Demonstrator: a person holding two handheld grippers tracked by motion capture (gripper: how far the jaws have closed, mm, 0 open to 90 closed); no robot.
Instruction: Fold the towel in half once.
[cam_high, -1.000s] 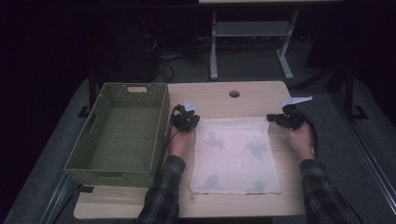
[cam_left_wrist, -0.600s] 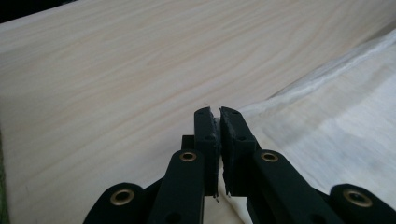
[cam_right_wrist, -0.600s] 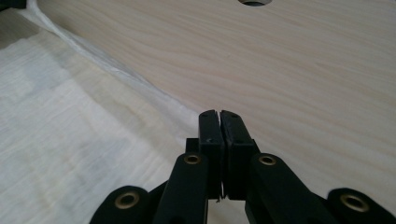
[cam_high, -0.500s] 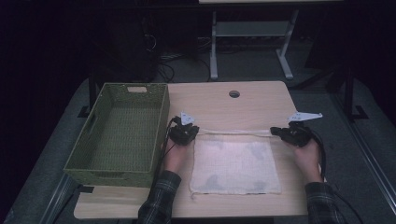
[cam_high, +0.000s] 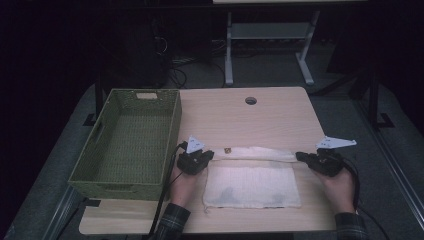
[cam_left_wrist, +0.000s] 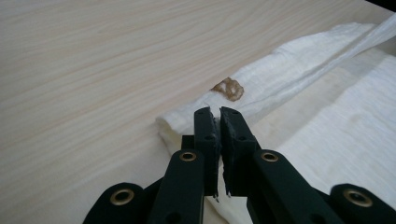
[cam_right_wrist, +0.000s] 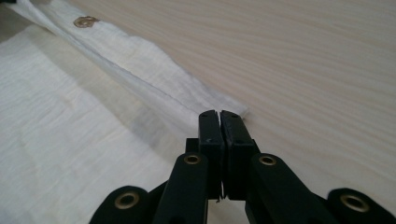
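The left black two-jaw gripper (cam_high: 206, 156) and the right black two-jaw gripper (cam_high: 303, 157) each pinch a far corner of the cream crinkled cloth (cam_high: 252, 184), which lies on the pale wooden table (cam_high: 235, 117) beside the green woven basket (cam_high: 127, 145), its far edge folded toward the person. The gripper views show the jaws pressed together on the fabric; the left one brings out a small brown mark (cam_left_wrist: 228, 88) on the fold.
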